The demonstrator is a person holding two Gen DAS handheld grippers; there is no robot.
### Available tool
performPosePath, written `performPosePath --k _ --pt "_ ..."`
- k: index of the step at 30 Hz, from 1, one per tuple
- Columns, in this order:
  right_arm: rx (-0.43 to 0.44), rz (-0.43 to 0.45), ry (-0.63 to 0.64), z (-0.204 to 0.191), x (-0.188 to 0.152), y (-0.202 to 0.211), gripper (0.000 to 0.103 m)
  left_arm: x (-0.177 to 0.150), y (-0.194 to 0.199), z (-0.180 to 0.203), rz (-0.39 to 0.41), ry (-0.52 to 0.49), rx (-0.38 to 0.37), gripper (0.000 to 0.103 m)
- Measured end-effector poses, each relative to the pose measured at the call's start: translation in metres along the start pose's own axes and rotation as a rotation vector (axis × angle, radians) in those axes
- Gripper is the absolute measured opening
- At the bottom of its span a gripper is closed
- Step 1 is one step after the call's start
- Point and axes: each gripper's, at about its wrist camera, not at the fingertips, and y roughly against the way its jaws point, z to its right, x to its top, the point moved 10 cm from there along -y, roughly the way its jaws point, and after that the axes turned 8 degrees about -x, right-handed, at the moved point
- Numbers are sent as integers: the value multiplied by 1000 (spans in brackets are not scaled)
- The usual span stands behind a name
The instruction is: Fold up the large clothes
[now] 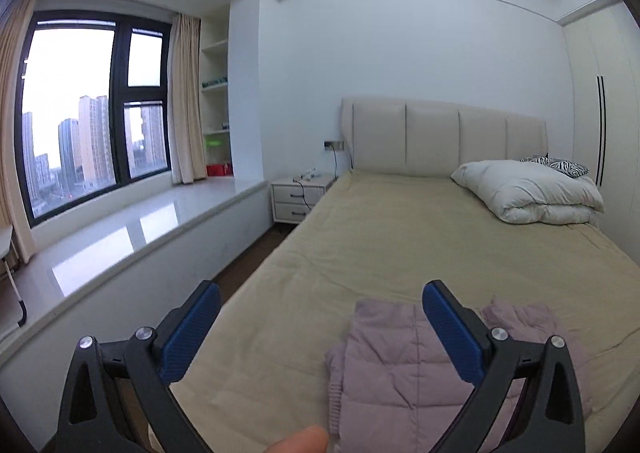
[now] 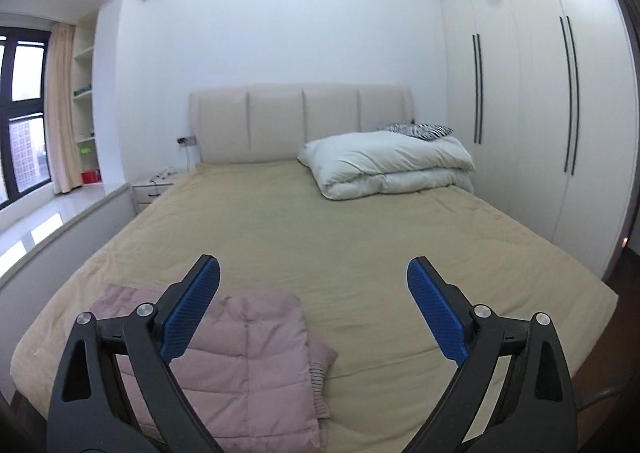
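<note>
A fingertip (image 1: 298,440) peeks in at six o'clock of the left wrist view, just below the left gripper (image 1: 320,301), whose blue-padded black jaws are spread wide and grasp nothing. Beneath its right finger, at five o'clock, lies a folded mauve quilted puffer jacket (image 1: 384,369) on the tan-sheeted bed (image 1: 400,237). In the right wrist view the right gripper (image 2: 313,271) is likewise released and empty — the jacket (image 2: 248,357) sits at seven o'clock under its left finger, near the bed's foot edge. A folded white duvet (image 2: 384,163) rests at one o'clock by the cream padded headboard (image 2: 300,121), with a zebra-print pillow (image 2: 420,129) behind it.
</note>
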Motion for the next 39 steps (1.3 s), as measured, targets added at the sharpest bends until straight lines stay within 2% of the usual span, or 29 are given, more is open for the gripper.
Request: performPosePath --k 1,4,6,10,15,19,24,29,33,39 --pt "36 -5 1 -11 0 8 102 -10 -1 9 -25 -6 -8 103" --pt "101 -103 39 -48 -16 17 102 -39 -8 34 -118 -63 -50 103" --pt "93 -184 81 -71 -38 15 102 -62 -7 51 -174 -92 -59 103" --pt "53 -248 144 -102 -74 12 102 -101 -14 59 -268 -103 -91 103" --pt "67 -352 88 -118 -119 -17 102 -122 -19 62 -332 -74 -101 103" --pt "49 -399 53 -120 -152 -53 102 -131 -26 63 -345 -79 -74 103" --pt "-12 -424 97 -123 -177 -64 102 -141 -31 66 -375 -69 -70 103" --pt "-4 -469 164 -141 -206 -69 102 -140 -27 74 -364 -90 -74 103" --pt "13 -473 181 -149 -212 -67 102 -144 -27 78 -371 -97 -75 103" --pt "25 -466 171 -145 -200 -58 102 -140 -21 77 -365 -85 -78 103"
